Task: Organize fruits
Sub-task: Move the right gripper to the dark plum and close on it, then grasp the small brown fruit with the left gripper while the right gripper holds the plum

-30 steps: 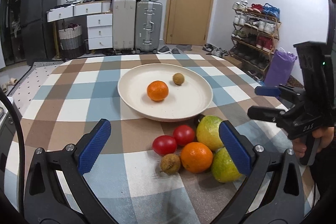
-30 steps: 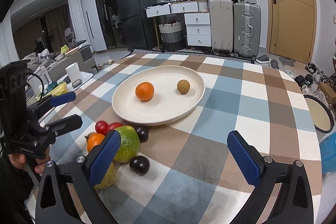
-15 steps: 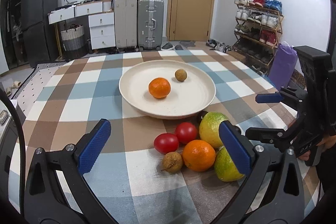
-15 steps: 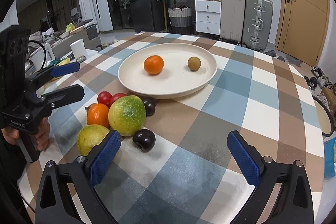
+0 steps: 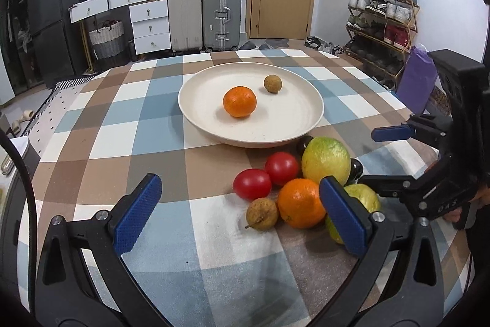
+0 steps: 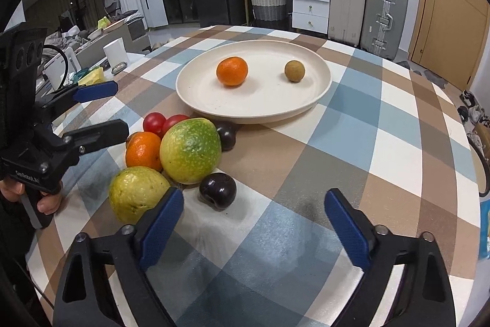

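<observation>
A cream plate (image 5: 294, 127) (image 6: 196, 91) holds an orange (image 5: 239, 101) (image 6: 231, 71) and a small brown fruit (image 5: 272, 84) (image 6: 294, 70). In front of it lies a pile: two red tomatoes (image 5: 252, 184) (image 6: 154, 121), an orange (image 5: 300, 203) (image 6: 143, 150), a brown fruit (image 5: 262, 214), two green-yellow fruits (image 5: 326, 160) (image 6: 190, 154) (image 6: 137, 193) and two dark plums (image 6: 218, 191) (image 6: 226, 135). My left gripper (image 5: 242, 216) is open, just short of the pile. My right gripper (image 6: 254, 222) is open, close to the near plum.
The checked tablecloth (image 5: 153, 118) covers a round table. Suitcases (image 5: 222, 13), white drawers (image 5: 150, 20) and a shoe rack (image 5: 379, 26) stand behind. A white cup (image 6: 115, 52) stands on a side surface beyond the table's left edge.
Both grippers have moved closer to the fruit pile and lower; the right one now sits just before the near plum. Both stay open. No fruit has moved.
</observation>
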